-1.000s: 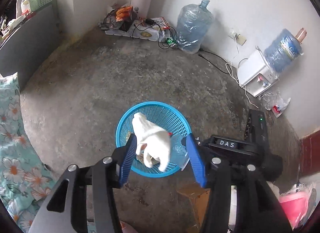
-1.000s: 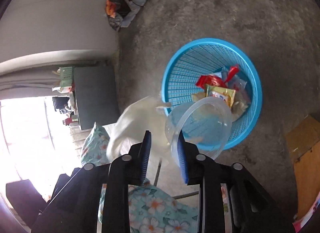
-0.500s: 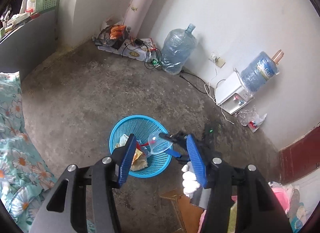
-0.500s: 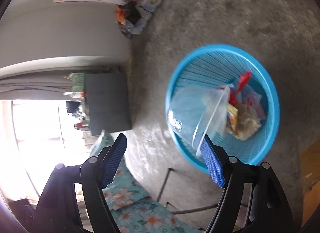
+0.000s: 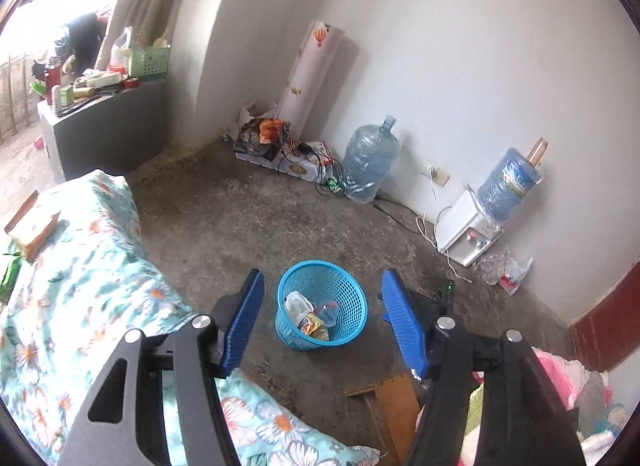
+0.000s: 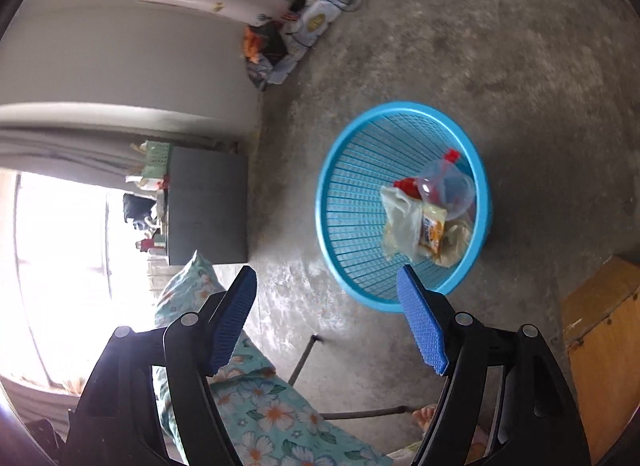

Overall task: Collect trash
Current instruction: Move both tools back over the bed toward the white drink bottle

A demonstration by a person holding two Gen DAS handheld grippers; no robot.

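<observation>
Blue basket stands on bare concrete floor, trash inside: clear plastic cup, yellow snack wrapper, crumpled bag. Left gripper jaws opening, nothing between; right gripper wide, empty. Floral bedding beside basket. Water jug by wall. Basket's lower contents hidden.

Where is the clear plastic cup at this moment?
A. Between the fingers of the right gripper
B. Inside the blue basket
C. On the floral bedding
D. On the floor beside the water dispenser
B: the clear plastic cup lies inside the blue basket among wrappers, and the right gripper has nothing between its fingers.
</observation>
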